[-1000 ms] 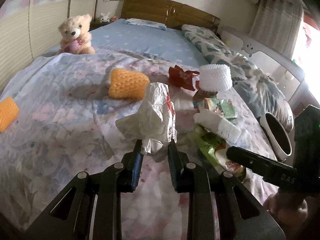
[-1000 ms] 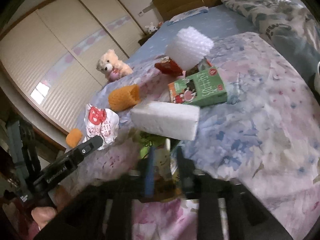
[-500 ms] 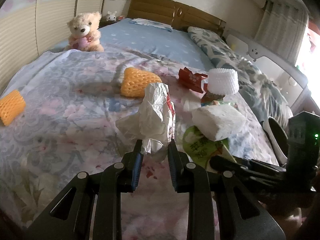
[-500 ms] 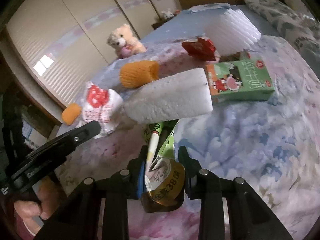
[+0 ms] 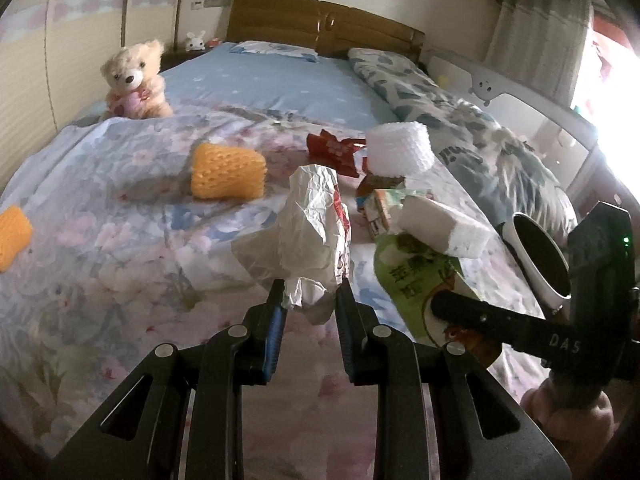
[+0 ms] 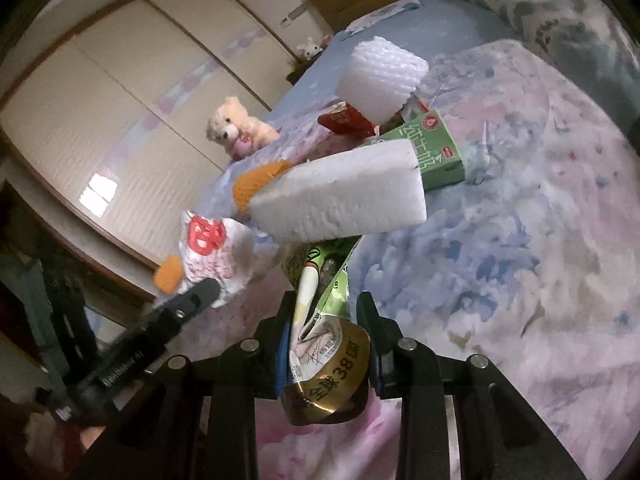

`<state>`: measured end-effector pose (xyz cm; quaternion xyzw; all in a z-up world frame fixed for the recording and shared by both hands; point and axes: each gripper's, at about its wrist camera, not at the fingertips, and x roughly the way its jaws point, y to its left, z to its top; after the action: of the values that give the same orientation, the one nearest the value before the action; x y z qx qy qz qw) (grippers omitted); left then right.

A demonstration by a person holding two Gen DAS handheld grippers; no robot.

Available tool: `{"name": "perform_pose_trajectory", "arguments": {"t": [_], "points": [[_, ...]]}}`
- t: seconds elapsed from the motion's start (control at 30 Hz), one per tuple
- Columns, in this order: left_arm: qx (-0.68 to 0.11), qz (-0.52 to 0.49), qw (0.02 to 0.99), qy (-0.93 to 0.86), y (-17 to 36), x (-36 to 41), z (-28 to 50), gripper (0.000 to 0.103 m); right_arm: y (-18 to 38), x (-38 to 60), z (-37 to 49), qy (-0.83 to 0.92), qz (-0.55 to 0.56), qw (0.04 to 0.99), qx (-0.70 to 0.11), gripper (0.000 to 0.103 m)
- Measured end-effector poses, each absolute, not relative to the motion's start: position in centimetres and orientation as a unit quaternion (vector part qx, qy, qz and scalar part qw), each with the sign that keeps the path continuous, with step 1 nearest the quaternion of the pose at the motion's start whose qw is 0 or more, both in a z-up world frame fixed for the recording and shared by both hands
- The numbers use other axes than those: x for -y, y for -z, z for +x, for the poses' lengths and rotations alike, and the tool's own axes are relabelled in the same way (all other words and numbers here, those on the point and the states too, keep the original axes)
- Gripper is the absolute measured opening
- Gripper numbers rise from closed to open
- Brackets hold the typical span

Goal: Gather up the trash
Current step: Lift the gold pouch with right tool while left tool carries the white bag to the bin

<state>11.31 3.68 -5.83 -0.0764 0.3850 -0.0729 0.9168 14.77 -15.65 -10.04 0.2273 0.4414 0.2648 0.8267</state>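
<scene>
A bed (image 5: 100, 240) with a flowered cover is seen, a wooden headboard (image 5: 320, 24) upper centre. The left gripper (image 5: 309, 300) jaws are pinched on a crumpled wrapper (image 5: 316, 232). The right gripper (image 6: 324, 320) jaws are clamped on a green packet (image 6: 320, 276). A cupboard (image 6: 120, 92) fills the right view's upper left only.

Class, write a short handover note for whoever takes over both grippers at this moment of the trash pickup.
Left gripper: shut on the crumpled bag, lifted off the bed.
Right gripper: shut on the green wrapper, with a white foam block riding on it.
Still on the bed: two orange foam nets, red wrapper, white foam net, green carton.
Done: two pieces picked up. Left: bin them; white bin stands bedside.
</scene>
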Motion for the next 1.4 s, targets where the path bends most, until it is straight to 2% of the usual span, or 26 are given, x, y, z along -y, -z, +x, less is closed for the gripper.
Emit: {"name": "perform_pose_trajectory", "arguments": {"t": [0.27,0.47,0.8,0.93,1.03,1.1,1.17,1.4], "points": [[-0.381,-0.058,0.918,0.094,5.0,-1.5,10.8,0.023,9.8,16.8,14.2,-0.244,0.217,0.84,-0.434,0.03],[-0.39,-0.062,0.911,0.117,5.5,0.5,11.1,0.023,8.0,17.2,12.9,-0.195,0.11,0.881,-0.416,0.03],[-0.396,-0.057,0.907,0.133,6.3,2.1,11.2,0.023,6.9,17.9,13.1,-0.165,0.05,0.899,-0.403,0.03],[-0.396,-0.058,0.907,0.129,6.4,1.8,11.2,0.023,8.3,19.8,14.1,-0.193,0.14,0.872,-0.428,0.03],[-0.401,-0.065,0.905,0.125,6.7,1.4,11.5,0.023,8.8,19.8,14.4,-0.193,0.152,0.866,-0.435,0.03],[-0.405,-0.068,0.903,0.125,6.9,1.4,11.7,0.023,8.6,19.6,14.3,-0.163,0.118,0.882,-0.427,0.03],[-0.406,-0.069,0.902,0.128,7.1,1.6,11.7,0.023,8.6,20.2,14.5,-0.197,0.159,0.868,-0.427,0.03],[-0.401,-0.057,0.903,0.144,6.8,3.1,11.9,0.023,9.1,21.6,14.6,-0.184,0.175,0.864,-0.435,0.03]]}}
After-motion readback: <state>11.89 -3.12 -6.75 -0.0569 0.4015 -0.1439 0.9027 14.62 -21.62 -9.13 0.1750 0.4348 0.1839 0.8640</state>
